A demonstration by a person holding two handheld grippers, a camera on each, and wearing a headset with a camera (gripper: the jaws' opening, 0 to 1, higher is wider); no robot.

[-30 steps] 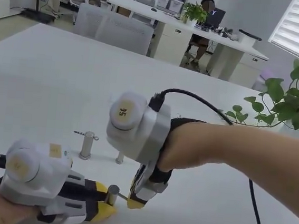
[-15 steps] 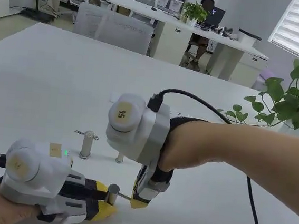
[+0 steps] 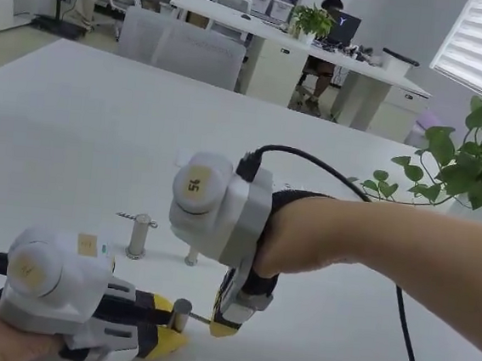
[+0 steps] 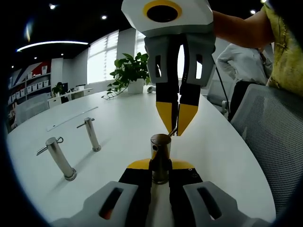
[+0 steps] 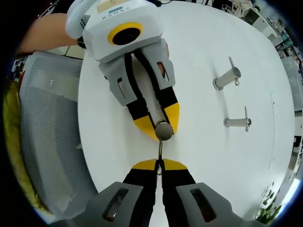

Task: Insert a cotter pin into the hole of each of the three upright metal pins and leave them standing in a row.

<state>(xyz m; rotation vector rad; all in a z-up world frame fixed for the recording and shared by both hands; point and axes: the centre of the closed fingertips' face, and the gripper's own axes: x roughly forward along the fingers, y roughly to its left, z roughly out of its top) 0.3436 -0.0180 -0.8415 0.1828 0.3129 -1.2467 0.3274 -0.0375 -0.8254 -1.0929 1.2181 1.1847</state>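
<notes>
Worktop (image 3: 77,113) bore two cottered pins (image 4: 60,156) (image 4: 91,135), so the third insertion seemed in hand. Left claw (image 4: 160,166) clamped the last pin (image 4: 160,150) upright, near the other two, and right claw (image 5: 160,166) pinched the cotter (image 5: 160,150), tip at that pin's head. Next move likely called for lining the tip with the hole and pushing straight through.

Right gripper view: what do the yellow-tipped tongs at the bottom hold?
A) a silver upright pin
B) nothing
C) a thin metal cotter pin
C: the right tongs are shut on a thin metal cotter pin aimed at the silver upright metal pin in the left tongs.
</notes>
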